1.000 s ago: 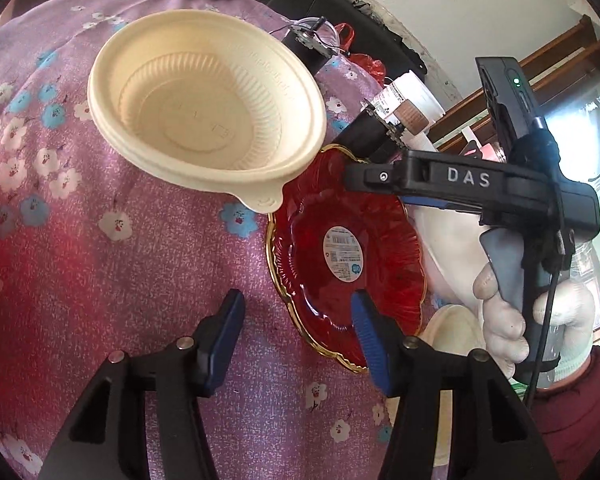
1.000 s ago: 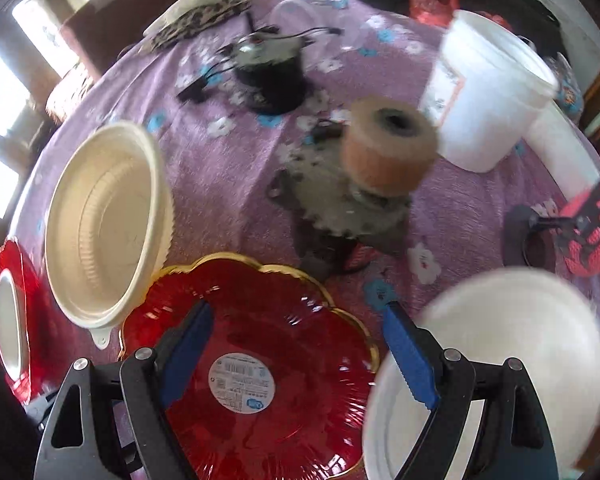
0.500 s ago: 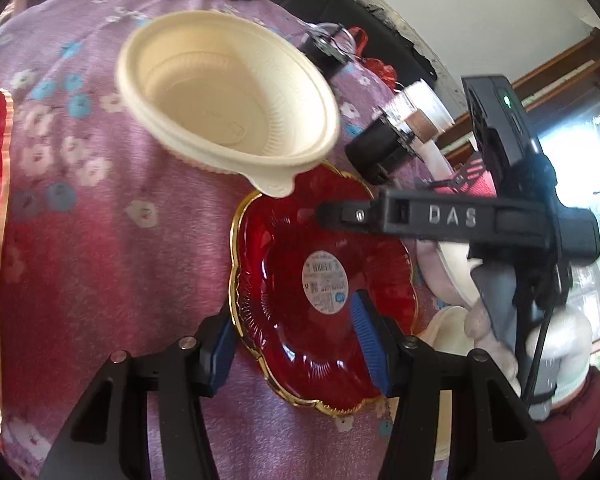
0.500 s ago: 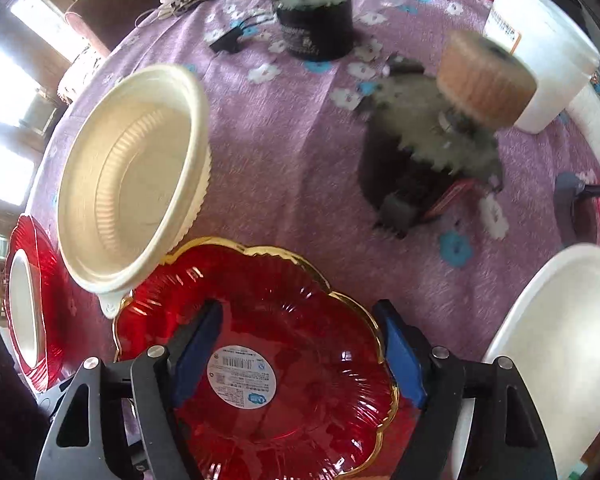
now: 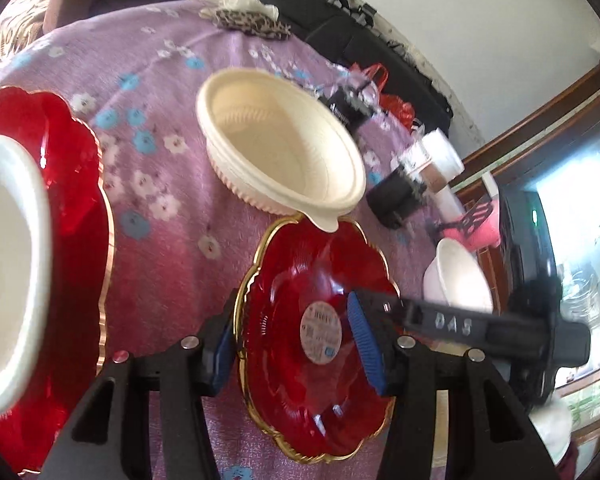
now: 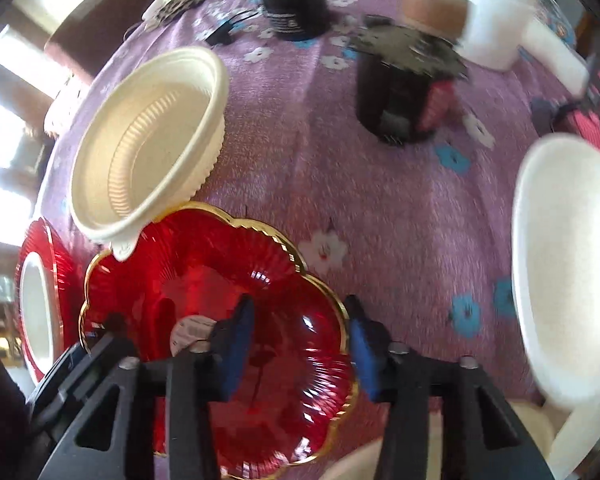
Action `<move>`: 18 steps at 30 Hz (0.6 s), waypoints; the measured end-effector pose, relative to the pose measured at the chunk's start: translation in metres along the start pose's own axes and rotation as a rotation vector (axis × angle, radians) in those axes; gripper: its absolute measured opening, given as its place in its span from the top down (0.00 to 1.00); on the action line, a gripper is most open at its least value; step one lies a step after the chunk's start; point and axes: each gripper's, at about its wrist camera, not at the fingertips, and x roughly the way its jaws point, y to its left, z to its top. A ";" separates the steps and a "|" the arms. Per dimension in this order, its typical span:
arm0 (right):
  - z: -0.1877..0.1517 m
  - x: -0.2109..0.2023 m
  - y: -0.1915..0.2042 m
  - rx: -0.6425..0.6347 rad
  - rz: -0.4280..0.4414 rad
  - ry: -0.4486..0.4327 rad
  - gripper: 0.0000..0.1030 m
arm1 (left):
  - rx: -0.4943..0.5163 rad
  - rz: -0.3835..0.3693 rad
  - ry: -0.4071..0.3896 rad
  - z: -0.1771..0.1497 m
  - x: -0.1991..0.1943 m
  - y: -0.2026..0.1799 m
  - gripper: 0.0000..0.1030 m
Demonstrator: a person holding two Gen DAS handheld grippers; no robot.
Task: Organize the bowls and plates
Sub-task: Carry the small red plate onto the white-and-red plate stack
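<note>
Purple floral cloth covers the counter. Left gripper reaches in low, jaws partly open and astride the near-left rim of a red plate, one blue pad outside the scalloped gold edge, one over the ribbed well. Right gripper straddles the opposite rim the same way; whether either pinches, I cannot tell. Cream ribbed bowl sits just beyond, its tab overlapping the plate. White bowl lies toward the right edge, open cloth between. Toward the left edge, another white bowl sits on a second red plate.
</note>
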 end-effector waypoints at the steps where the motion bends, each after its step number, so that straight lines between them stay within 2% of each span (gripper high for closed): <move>1: -0.007 -0.007 -0.002 0.006 0.008 -0.012 0.61 | 0.004 -0.006 -0.012 0.002 -0.004 0.000 0.51; 7: -0.033 -0.039 0.008 0.025 0.085 -0.070 0.61 | 0.029 -0.013 -0.097 -0.006 -0.042 0.001 0.51; 14: -0.047 -0.056 0.031 0.026 0.108 -0.090 0.61 | -0.033 -0.010 -0.078 -0.015 -0.054 0.019 0.51; 18: -0.051 -0.059 0.049 0.004 0.107 -0.110 0.61 | -0.058 -0.008 -0.092 -0.017 -0.066 0.027 0.51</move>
